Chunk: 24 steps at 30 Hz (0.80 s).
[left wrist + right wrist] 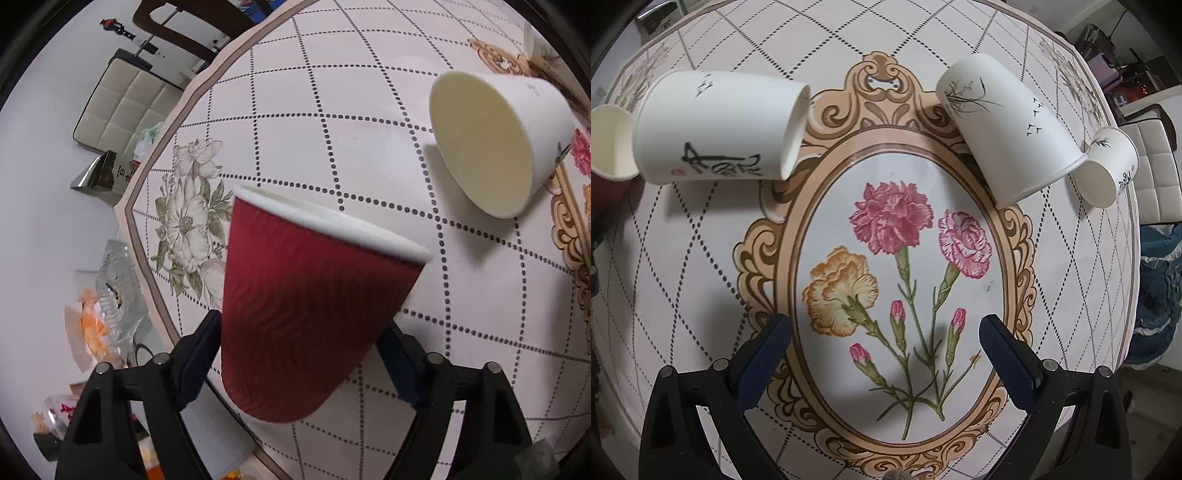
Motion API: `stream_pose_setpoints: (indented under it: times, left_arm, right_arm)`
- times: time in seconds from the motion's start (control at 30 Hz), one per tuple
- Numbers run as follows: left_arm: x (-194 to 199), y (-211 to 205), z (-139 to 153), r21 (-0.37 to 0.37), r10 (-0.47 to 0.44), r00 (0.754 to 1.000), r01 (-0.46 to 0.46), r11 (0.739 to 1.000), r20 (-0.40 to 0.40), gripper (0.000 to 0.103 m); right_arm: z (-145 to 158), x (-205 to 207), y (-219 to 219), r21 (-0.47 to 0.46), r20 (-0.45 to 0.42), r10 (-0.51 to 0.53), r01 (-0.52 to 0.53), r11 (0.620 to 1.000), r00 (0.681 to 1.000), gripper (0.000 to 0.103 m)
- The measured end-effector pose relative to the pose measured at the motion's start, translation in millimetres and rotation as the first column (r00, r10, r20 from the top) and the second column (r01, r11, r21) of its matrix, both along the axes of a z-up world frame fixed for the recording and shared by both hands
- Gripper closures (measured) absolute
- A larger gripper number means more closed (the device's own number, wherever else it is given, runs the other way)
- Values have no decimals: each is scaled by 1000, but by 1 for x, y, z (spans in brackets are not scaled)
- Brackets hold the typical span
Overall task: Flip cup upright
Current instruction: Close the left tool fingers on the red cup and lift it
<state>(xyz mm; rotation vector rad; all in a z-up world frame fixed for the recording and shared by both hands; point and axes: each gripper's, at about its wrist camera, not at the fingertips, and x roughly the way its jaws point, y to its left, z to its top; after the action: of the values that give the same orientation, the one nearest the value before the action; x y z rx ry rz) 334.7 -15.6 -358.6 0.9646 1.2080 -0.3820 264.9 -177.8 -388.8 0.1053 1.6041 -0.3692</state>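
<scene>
My left gripper point(299, 350) is shut on a dark red ribbed paper cup point(306, 310) with a white rim. I hold it above the table, its mouth pointing away and tilted up to the right. A white paper cup point(498, 144) lies on its side beyond it, mouth toward me. In the right wrist view my right gripper point(884, 332) is open and empty above the flower medallion. A white cup with black calligraphy point(716, 129) lies on its side at the upper left. Another white cup point(1012, 129) lies tilted at the upper right, and a third point(1108, 166) lies beside it.
The table has a patterned cloth point(332, 110) with dotted diamonds and flowers. Its edge point(147, 177) runs along the left in the left wrist view, with a padded chair point(122, 103) and floor clutter point(110, 295) beyond. A cup's rim point(609, 144) shows at the far left of the right wrist view.
</scene>
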Motion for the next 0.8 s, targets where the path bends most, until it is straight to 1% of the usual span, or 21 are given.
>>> stream_pose_setpoints:
  times: [0.13, 0.23, 0.27, 0.4, 0.53, 0.63, 0.73, 0.8]
  left_arm:
    - [3, 1, 3, -30, 19, 1000, -19, 999, 1, 28]
    - [1, 3, 9, -47, 44, 999, -44, 998, 16, 28]
    - [0, 3, 11, -54, 54, 998, -53, 997, 18, 28]
    - [-12, 7, 28, -94, 112, 994, -110, 989, 15, 28]
    - [-28, 10, 51, -149, 191, 982, -190, 971, -9, 28]
    - [-45, 9, 68, -189, 254, 966, -258, 948, -44, 28]
    - [-64, 4, 78, -218, 313, 945, -327, 919, -100, 28]
    - [-81, -2, 82, -230, 354, 924, -379, 897, -143, 28]
  right_arm:
    - [4, 7, -7, -5, 0, -22, 22, 1000, 1000, 0]
    - [11, 7, -9, -11, 2, -32, 32, 999, 999, 0]
    - [12, 4, -20, -12, 3, -31, 31, 999, 1000, 0]
    - [26, 0, -23, -22, 11, -26, 26, 999, 1000, 0]
    - [44, -7, -31, -23, 27, -29, 30, 999, 999, 0]
    - [44, -20, -34, -25, 40, -29, 30, 999, 999, 0]
    - [58, -26, -45, -22, 50, -28, 29, 999, 998, 0]
    - [61, -35, -50, -18, 58, -22, 23, 1000, 998, 0]
